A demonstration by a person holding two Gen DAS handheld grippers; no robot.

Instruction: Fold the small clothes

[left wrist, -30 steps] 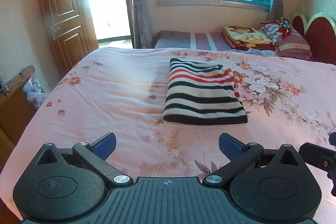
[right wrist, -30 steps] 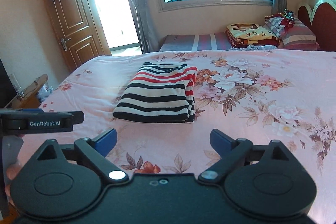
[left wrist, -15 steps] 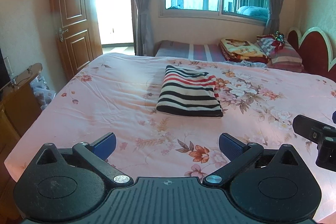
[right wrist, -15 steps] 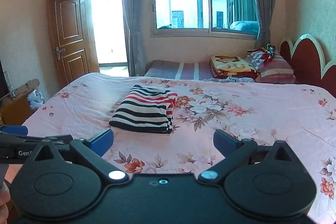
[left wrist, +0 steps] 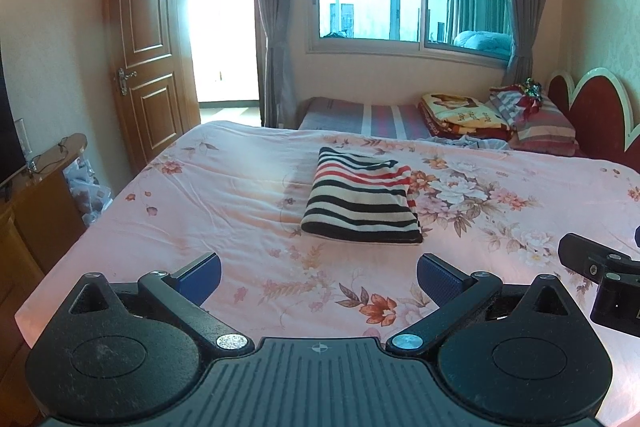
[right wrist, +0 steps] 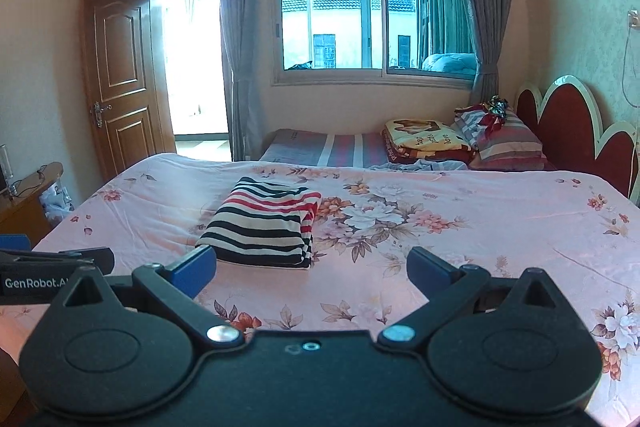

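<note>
A folded garment with black, white and red stripes (left wrist: 362, 203) lies flat on the pink floral bed sheet (left wrist: 224, 199), near the bed's middle. In the right wrist view the same striped garment (right wrist: 262, 225) sits left of centre. My left gripper (left wrist: 318, 275) hangs open above the near part of the bed, well short of the garment, nothing between its blue pads. My right gripper (right wrist: 312, 269) is open too, held back from the garment and empty. Each gripper's body shows at the edge of the other's view.
A second low bed with a folded blanket (right wrist: 428, 143) and pillows (right wrist: 508, 139) stands beyond, under the window (right wrist: 368, 27). A red headboard (right wrist: 576, 139) is at right. A wooden door (left wrist: 150, 67) stands open at left, a wooden cabinet (left wrist: 36, 211) beside the bed.
Both grippers have pulled back and risen from the bed; the folded striped garment now looks smaller and farther away. The garment itself has not moved. Both stayed open.
</note>
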